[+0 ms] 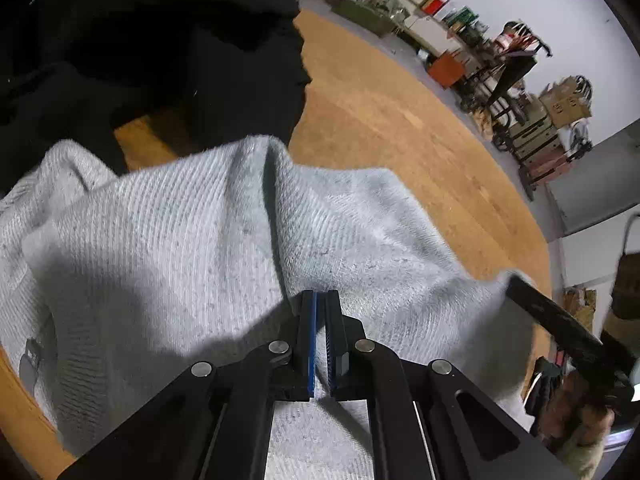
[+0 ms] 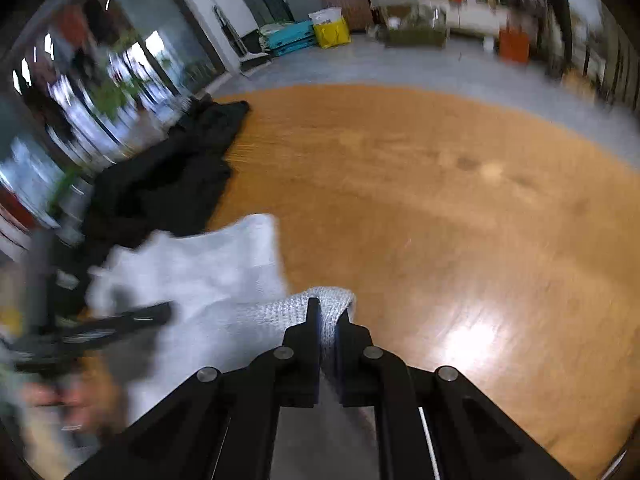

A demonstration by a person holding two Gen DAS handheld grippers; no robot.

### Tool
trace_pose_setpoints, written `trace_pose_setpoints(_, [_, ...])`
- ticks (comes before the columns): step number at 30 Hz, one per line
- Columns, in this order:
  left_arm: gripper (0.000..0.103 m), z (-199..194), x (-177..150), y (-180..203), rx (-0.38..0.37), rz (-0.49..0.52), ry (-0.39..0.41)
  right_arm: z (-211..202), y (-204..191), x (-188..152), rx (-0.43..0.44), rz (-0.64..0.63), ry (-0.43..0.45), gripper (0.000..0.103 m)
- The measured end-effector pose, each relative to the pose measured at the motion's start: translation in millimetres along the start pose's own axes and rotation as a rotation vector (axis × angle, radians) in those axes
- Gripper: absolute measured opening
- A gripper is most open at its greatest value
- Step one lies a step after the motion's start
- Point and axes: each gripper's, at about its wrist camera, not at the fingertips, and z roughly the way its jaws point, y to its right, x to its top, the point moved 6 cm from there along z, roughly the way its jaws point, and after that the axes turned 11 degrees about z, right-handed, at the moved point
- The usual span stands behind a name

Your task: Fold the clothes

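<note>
A light grey knit sweater (image 1: 192,236) hangs spread between my two grippers above the wooden table (image 1: 400,128). My left gripper (image 1: 321,300) is shut on its edge, with cloth pinched between the blue pads. My right gripper (image 2: 326,312) is shut on another bunched edge of the sweater (image 2: 208,276). The right gripper also shows at the right of the left wrist view (image 1: 516,286), holding the sweater's far corner. The left gripper shows blurred at the left of the right wrist view (image 2: 160,314).
A heap of black clothes (image 1: 160,60) lies on the table beyond the sweater, also in the right wrist view (image 2: 172,176). Boxes, crates and furniture (image 1: 440,28) line the white wall behind the table. The right wrist view is motion-blurred.
</note>
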Motion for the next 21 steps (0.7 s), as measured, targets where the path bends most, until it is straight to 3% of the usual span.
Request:
trace_pose_setpoints(3, [0.006,-0.6,0.2,-8.2,-0.032,-0.039,0.026,35.8,-0.2,-4.2,-0.114,-0.067,0.004,0.007])
trace_pose_setpoints(5, [0.006,-4.0,-4.2,-15.0,-0.053,-0.059,0.022,25.4,17.6,-1.6,-0.119,-0.003,0.058,0.031])
trace_pose_setpoints(6, [0.007,-10.5,-7.7,-19.3,-0.054,-0.065,0.032,20.1,26.6,-0.3,-0.121,0.029,0.085,0.049])
trace_pose_setpoints(9, [0.008,-35.9,-20.5,-35.9,-0.072,-0.093,0.082,-18.1,65.2,5.9,-0.09,0.188,0.178,0.053])
trace_pose_setpoints(11, [0.017,-52.3,-31.5,-50.2,-0.106,-0.139,0.118,-50.2,87.9,6.2,-0.06,0.286,0.235,0.055])
trace_pose_setpoints(13, [0.051,-66.8,-45.9,-69.4,-0.108,-0.219,0.155,-81.8,88.1,-11.8,-0.028,0.257,0.262,0.06])
trace_pose_setpoints(14, [0.055,-72.2,-52.3,-77.9,-0.115,-0.262,0.175,-97.7,88.1,-20.8,-0.012,0.243,0.275,0.063])
trace_pose_setpoints(16, [0.058,-82.7,-64.1,-92.0,-0.142,-0.337,0.208,-101.6,61.3,-60.4,0.01,0.164,0.223,0.071])
trace_pose_setpoints(18, [0.058,-89.0,-72.9,-98.3,-0.176,-0.38,0.218,-88.6,32.5,-98.3,0.046,0.116,0.146,0.07])
trace_pose_setpoints(21, [0.058,-95.3,-80.7,-102.2,-0.161,-0.389,0.215,-71.7,0.0,-158.4,0.111,0.089,0.009,0.07])
